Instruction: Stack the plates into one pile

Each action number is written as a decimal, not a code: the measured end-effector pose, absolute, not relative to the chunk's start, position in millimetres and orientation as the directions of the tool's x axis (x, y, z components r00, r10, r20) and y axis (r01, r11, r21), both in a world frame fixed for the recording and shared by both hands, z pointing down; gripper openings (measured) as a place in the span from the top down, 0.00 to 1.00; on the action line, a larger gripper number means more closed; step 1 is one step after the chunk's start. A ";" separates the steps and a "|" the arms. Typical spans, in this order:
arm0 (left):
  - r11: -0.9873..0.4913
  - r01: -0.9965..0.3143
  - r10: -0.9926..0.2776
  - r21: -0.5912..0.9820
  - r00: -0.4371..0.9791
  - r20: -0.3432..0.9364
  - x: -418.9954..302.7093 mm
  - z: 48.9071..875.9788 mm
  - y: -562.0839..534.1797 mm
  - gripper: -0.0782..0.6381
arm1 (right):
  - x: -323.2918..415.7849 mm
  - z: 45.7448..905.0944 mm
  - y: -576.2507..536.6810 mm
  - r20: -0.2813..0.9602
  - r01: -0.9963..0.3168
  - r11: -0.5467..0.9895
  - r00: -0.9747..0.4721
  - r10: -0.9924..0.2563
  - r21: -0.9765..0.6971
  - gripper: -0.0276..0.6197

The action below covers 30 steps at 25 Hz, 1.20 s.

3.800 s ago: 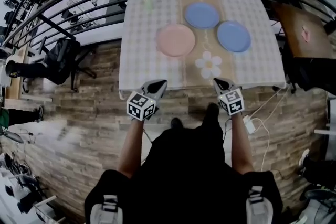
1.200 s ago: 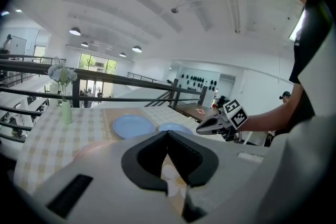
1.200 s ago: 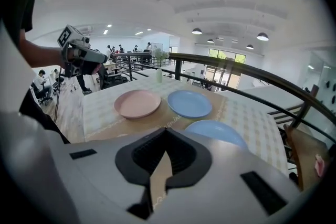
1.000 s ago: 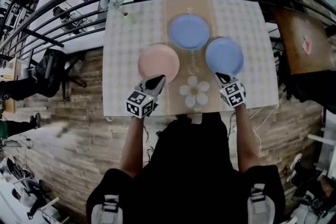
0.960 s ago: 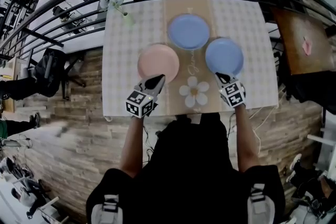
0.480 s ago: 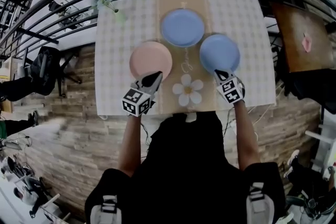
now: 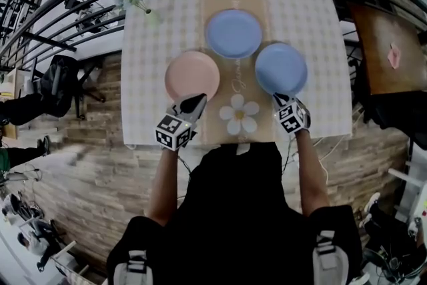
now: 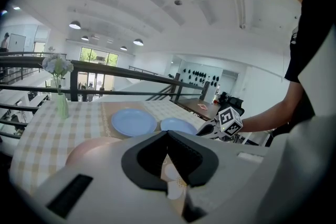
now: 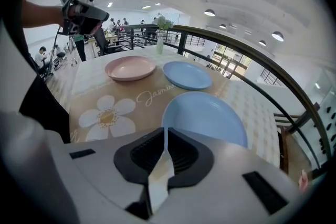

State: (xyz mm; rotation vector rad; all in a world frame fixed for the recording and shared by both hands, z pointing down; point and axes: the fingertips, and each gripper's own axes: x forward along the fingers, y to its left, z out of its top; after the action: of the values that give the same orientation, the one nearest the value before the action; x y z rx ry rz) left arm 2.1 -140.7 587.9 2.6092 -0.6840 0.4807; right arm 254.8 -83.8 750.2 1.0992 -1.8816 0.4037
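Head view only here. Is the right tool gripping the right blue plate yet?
Observer: No. The right tool has just been opening: jaws a slit apart, nothing between them. The right blue plate lies just ahead of it.
Operator: Left tool?
Observer: The left tool is shut and empty; the pink plate lies ahead, left of its jaws.
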 end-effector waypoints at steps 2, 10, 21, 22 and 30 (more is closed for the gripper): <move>-0.799 -0.528 -0.389 0.288 0.818 0.423 0.1 590.3 -138.1 0.89 | 254.6 758.6 -83.5 0.833 -0.815 0.558 -0.196 -0.518 0.155 0.92; -0.782 -0.558 -0.414 0.279 0.799 0.437 -17.2 586.1 -136.9 0.89 | 251.1 787.2 -82.1 0.877 -0.794 0.592 -0.178 -0.447 0.140 0.86; -0.771 -0.573 -0.423 0.276 0.786 0.450 -36.6 596.9 -134.9 0.89 | 253.7 814.0 -90.1 0.897 -0.754 0.616 -0.083 -0.434 0.228 0.83; -0.771 -0.574 -0.423 0.277 0.786 0.451 -36.8 596.5 -134.6 0.89 | 254.5 814.7 -91.7 0.896 -0.749 0.618 -0.076 -0.437 0.238 0.83; -0.772 -0.572 -0.414 0.277 0.783 0.465 -41.9 601.3 -131.7 0.89 | 254.6 826.4 -97.1 0.902 -0.696 0.655 -0.023 -0.431 0.295 0.87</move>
State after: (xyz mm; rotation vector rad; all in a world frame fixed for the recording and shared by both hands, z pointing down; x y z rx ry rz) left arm -41.9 -131.7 601.3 2.5664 -0.7454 0.5359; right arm 254.6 -97.1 826.4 0.9355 -1.6546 0.2709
